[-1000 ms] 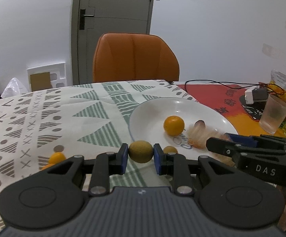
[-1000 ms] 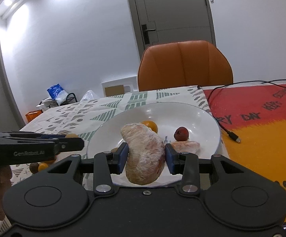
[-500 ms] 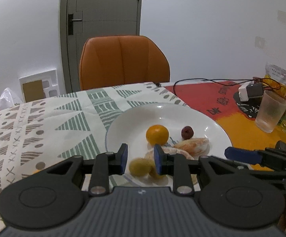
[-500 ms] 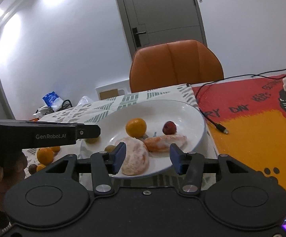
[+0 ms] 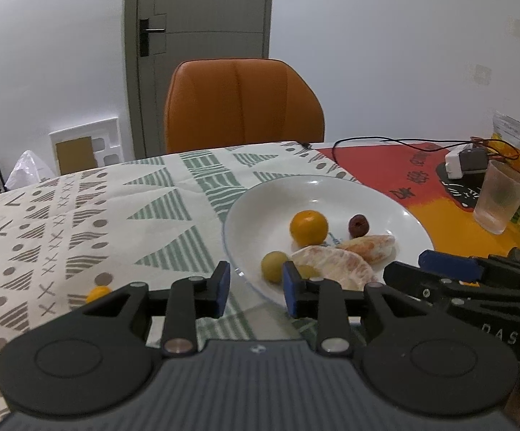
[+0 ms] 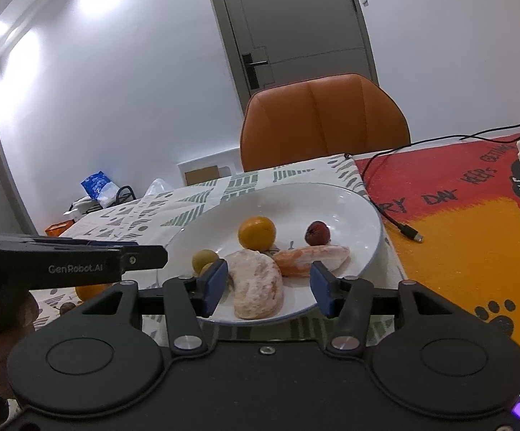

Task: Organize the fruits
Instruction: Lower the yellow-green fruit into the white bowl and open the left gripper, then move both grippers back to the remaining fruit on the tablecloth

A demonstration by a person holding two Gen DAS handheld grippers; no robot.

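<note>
Left gripper (image 5: 254,289): jaws apart, empty | right gripper (image 6: 268,287): jaws apart, empty | white plate (image 5: 260,197): orange (image 5: 308,227) centre; red fruit (image 5: 358,225) 3 o'clock; two peeled segments (image 5: 331,269) and green fruit (image 5: 274,270) 6 o'clock

My left claw (image 5: 256,289) is matt black plastic with blue rubbery pads and bright metal screws. The white plate (image 6: 353,208) looks glazed and glossy. Under it a printed cloth (image 5: 116,215) lies matt. The chair (image 5: 242,104) is smooth orange leather-like upholstery; the cup (image 5: 500,201) frosted, translucent.
</note>
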